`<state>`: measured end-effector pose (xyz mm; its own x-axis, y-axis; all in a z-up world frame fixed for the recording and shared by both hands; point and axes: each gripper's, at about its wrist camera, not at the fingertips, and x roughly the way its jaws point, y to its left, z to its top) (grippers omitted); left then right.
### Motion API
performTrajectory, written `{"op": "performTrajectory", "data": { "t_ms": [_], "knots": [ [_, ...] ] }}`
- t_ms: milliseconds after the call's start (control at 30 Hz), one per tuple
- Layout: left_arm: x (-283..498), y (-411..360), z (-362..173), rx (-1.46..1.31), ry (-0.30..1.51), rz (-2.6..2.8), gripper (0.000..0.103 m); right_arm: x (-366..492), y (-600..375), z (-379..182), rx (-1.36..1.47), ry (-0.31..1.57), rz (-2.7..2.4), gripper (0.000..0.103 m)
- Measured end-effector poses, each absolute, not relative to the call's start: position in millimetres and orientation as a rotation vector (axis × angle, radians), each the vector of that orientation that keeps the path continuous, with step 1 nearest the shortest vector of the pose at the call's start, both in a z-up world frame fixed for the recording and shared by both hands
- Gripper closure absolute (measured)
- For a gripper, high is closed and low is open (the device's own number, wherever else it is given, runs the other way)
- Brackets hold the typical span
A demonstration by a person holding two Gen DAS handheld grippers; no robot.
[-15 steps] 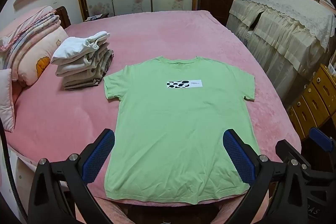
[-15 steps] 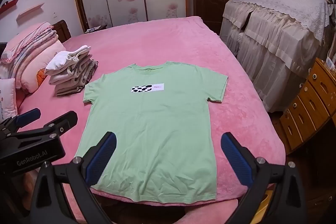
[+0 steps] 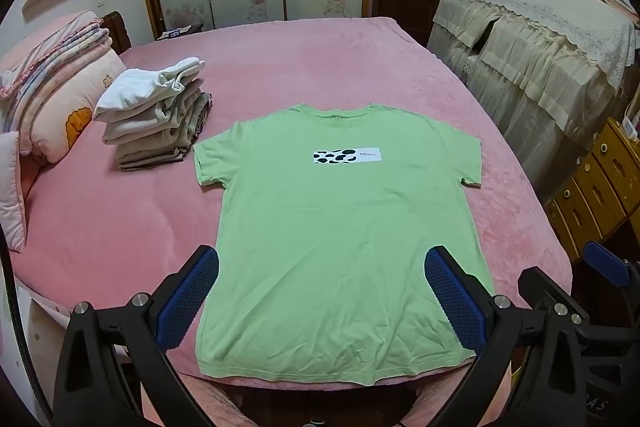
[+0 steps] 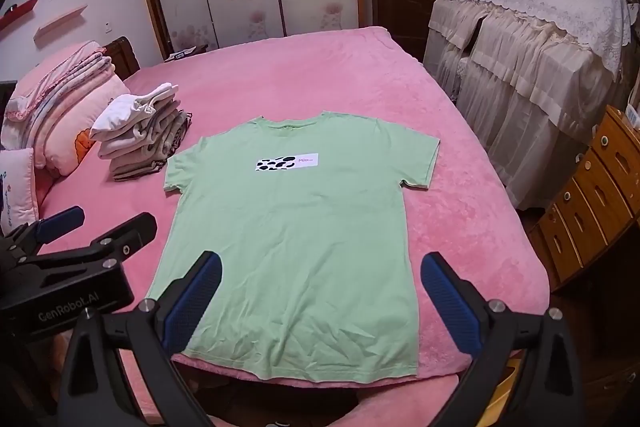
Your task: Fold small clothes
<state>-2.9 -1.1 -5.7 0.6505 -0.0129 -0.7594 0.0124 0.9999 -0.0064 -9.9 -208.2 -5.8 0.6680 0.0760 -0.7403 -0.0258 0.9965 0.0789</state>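
Observation:
A light green T-shirt (image 3: 340,227) with a black-and-white chest patch lies flat, front up, on the pink bed (image 3: 120,227), hem at the near edge. It also shows in the right wrist view (image 4: 296,227). My left gripper (image 3: 322,291) is open and empty, hovering above the hem. My right gripper (image 4: 320,295) is open and empty, also above the hem. The left gripper's body shows at the left of the right wrist view (image 4: 68,283).
A stack of folded clothes (image 3: 156,119) sits left of the shirt, also in the right wrist view (image 4: 140,135). Pillows and a folded quilt (image 3: 52,87) lie at far left. A cloth-covered cabinet (image 3: 540,67) and wooden drawers (image 3: 600,187) stand right of the bed.

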Motion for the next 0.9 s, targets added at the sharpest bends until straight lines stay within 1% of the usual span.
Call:
{"op": "performTrajectory", "data": {
  "t_ms": [900],
  "knots": [
    [-11.2,-2.8,-2.5,-0.003,0.866,-0.006,0.001,-11.3,-210.4,-10.9,0.073,0.843,0.059,0.003]
  ]
}}
